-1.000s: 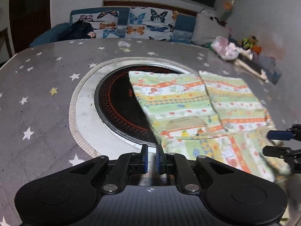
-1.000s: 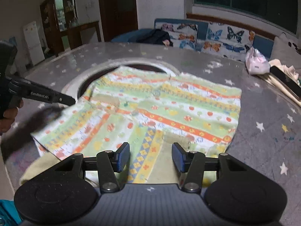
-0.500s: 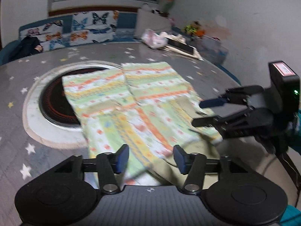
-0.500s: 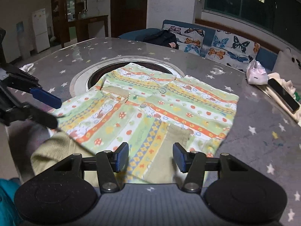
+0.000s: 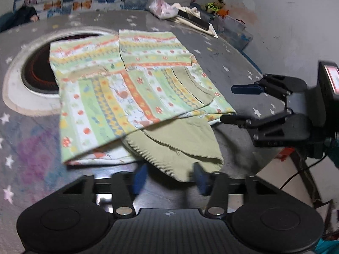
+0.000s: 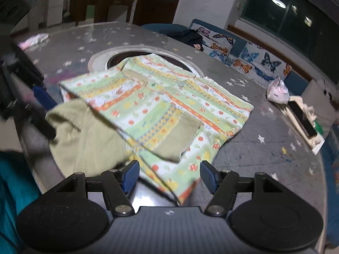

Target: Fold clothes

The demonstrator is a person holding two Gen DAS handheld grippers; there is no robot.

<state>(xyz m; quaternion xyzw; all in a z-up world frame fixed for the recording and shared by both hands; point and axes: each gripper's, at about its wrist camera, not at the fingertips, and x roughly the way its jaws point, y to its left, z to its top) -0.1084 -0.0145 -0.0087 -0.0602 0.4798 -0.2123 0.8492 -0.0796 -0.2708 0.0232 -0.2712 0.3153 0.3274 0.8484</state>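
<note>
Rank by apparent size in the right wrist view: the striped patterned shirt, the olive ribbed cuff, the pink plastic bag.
1. Striped patterned shirt.
2. Olive ribbed cuff; it lies nearer the camera, which inflates it.
3. Pink plastic bag; farthest away, so its true size is unsure.

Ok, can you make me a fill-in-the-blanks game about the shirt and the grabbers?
1. Both grippers, left and right, have their jaws ____.
2. The stars are printed on the ____, which the striped shirt lies on.
3. The sofa cushions behind it show ____.
4. The plain cuff near the left gripper is olive ____.

Missing words: open; table; butterflies; green
</note>
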